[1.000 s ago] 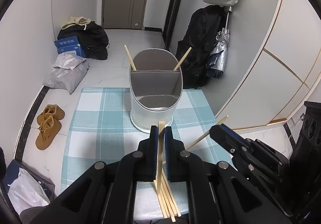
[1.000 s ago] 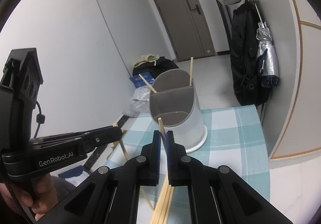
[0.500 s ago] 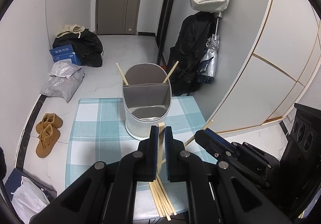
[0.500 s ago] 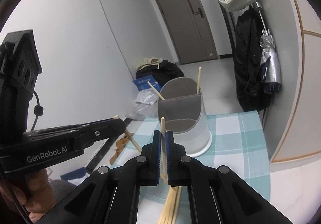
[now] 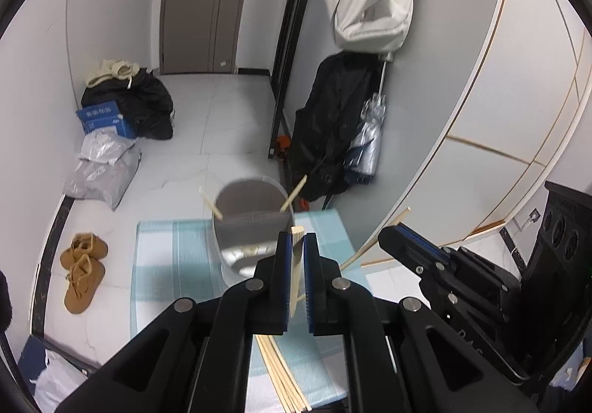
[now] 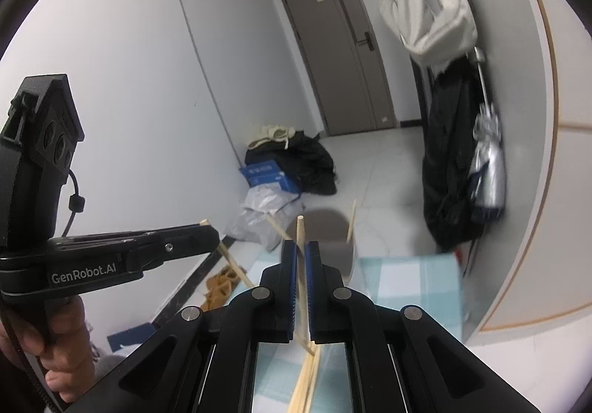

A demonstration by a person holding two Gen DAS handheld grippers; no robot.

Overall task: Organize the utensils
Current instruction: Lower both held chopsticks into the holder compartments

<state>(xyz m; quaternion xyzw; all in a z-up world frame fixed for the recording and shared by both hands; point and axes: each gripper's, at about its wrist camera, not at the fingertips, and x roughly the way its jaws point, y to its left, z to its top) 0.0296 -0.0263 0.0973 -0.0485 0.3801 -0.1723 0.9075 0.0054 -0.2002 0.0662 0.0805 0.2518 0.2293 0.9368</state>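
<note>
Chopstick (image 5: pixel 295 265) clamped between the left gripper (image 5: pixel 295 257) fingers (image 5: pixel 283 265), top end poking just above the tips. Left wrist view: since a second ago the holder (image 5: pixel 255 228) and checked desk (image 5: pixel 166 265) sit lower and smaller in frame, so this gripper has lifted off the desk with its stick. Loose chopsticks (image 5: pixel 285 383) remain on the cloth below the fingers. Two sticks already lean in the holder's rear compartment. Right gripper (image 5: pixel 403 239) at frame right, also pinching a stick.

Right wrist view: right gripper (image 6: pixel 300 257) fingers closed on a second chopstick (image 6: pixel 301 265), upright, tip above the fingers. Holder (image 6: pixel 329 239) straight ahead, beyond the fingers, blurred. Left gripper (image 6: pixel 207 239) at left, person's hand (image 6: pixel 55 346) on its grip. Likely next: carry both sticks over the holder and drop them in.
</note>
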